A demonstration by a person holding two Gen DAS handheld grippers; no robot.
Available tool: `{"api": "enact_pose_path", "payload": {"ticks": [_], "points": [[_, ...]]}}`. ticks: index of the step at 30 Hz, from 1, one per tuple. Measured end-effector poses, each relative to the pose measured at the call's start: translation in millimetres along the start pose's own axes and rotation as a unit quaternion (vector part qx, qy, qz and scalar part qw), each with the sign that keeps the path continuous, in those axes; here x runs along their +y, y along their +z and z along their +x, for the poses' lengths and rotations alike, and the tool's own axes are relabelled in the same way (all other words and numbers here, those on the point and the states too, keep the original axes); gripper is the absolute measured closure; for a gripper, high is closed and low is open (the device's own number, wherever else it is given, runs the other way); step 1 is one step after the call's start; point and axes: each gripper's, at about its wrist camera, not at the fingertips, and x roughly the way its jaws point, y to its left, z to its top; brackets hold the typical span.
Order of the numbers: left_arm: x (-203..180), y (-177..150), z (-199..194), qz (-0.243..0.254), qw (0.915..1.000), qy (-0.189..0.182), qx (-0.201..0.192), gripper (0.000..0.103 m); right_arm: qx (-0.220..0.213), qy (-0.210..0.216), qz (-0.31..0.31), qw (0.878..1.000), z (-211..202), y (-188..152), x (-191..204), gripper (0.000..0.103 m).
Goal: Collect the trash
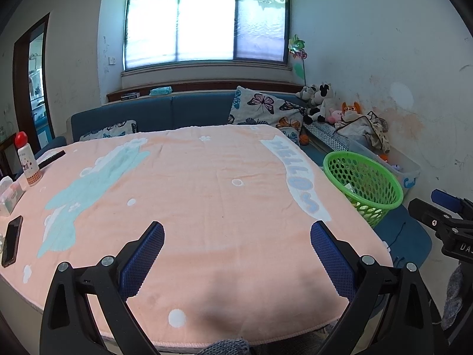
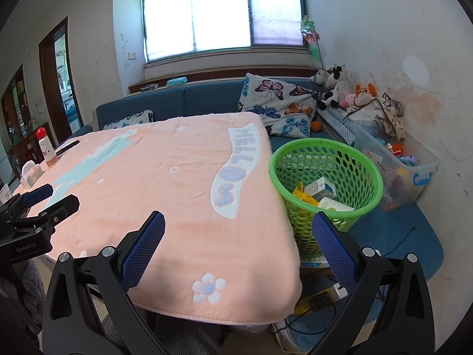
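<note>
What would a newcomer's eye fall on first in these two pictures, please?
Most likely the pink blanket with "HELLO" lettering, spread over the whole table. Next, the bright green basket standing just off the table's right edge, with small boxes and yellow packaging inside. Both the left hand-held gripper and the right hand-held gripper are open and empty.

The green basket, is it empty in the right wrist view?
No. The green basket holds several items, among them a white box and a yellow pack.
</note>
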Motion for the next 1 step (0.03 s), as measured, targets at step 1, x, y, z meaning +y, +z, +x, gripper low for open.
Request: {"api": "enact_pose_path", "payload": {"ticks": [1], "points": [[0.0,0.0,-0.1,-0.001,1.0000,0.000,0.000,0.007,0.000,0.000,0.000,1.000,-0.1,0.0,-0.1,0.005]]}}
